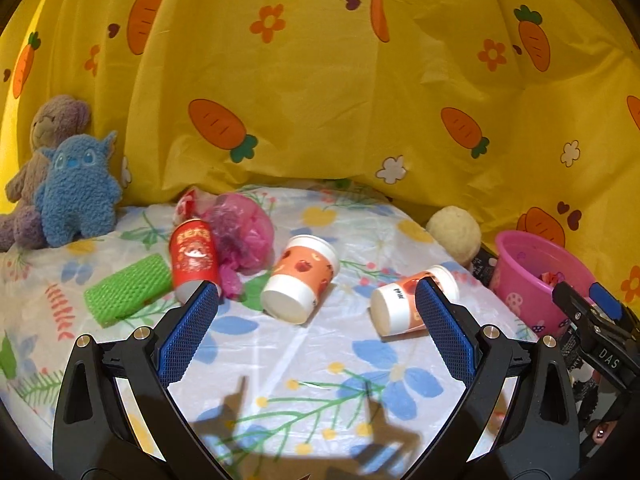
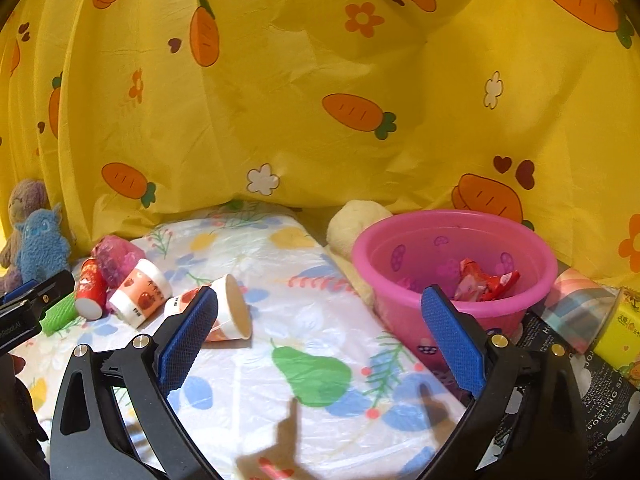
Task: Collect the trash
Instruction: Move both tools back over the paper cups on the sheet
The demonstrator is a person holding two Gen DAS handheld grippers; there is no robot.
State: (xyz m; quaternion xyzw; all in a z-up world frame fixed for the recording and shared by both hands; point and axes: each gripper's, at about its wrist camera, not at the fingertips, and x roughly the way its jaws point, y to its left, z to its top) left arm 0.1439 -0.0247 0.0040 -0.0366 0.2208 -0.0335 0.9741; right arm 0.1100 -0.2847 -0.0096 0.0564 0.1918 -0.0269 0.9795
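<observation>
Right wrist view — both jaws wide, empty; tipped paper cup (image 2: 224, 312) beside right gripper (image 2: 320, 320), pink basin (image 2: 456, 280) ahead.

Open floral plastic-covered desk (image 1: 304, 360) lies bare in front of both wide-open grippers. From the left gripper (image 1: 316, 300): two tipped orange-and-white paper cups (image 1: 300, 276) at twelve and one o'clock, red paper cup (image 1: 194, 258), green foam mesh sleeve (image 1: 128, 290) and crumpled pink plastic bag (image 1: 244, 236) at eleven. Round pink plastic basin (image 2: 452, 264) blocks the right gripper (image 2: 320, 312) at one o'clock; yellow carrot-print curtain (image 2: 320, 100) walls off the rear.
</observation>
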